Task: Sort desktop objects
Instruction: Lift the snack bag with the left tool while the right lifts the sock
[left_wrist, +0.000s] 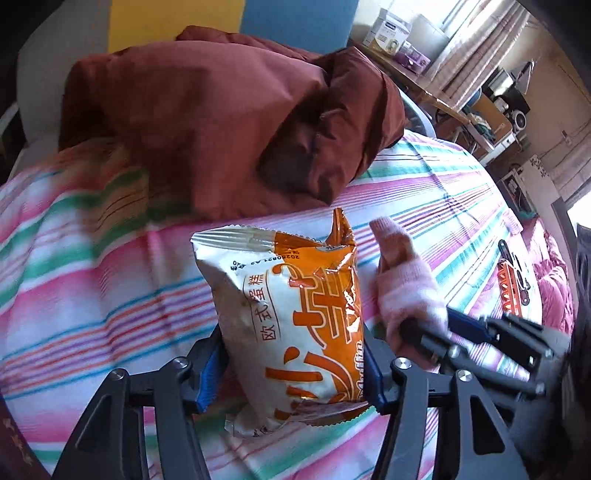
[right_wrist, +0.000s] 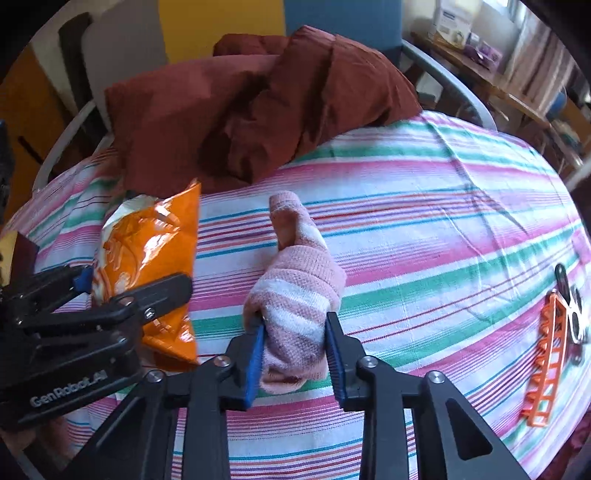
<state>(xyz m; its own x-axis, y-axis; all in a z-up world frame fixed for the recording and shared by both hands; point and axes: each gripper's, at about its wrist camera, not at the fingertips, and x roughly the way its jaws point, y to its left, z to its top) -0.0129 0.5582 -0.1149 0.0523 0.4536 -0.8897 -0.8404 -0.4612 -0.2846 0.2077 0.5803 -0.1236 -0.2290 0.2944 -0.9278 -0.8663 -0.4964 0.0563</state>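
Note:
My left gripper (left_wrist: 293, 363) is shut on an orange and white snack packet (left_wrist: 291, 306) and holds it over the striped cloth. The packet also shows at the left of the right wrist view (right_wrist: 147, 254), with the left gripper (right_wrist: 88, 295) around it. My right gripper (right_wrist: 295, 350) is shut on a pink and white striped sock (right_wrist: 295, 291). In the left wrist view the sock (left_wrist: 402, 280) is just right of the packet, held by the right gripper (left_wrist: 424, 332).
A striped cloth (right_wrist: 424, 229) covers the surface. A dark red jacket (right_wrist: 258, 107) is heaped at the far side, also seen in the left wrist view (left_wrist: 221, 122). An orange plastic rack with a metal tool (right_wrist: 554, 350) lies at the right edge. Shelves with boxes (left_wrist: 391, 33) stand beyond.

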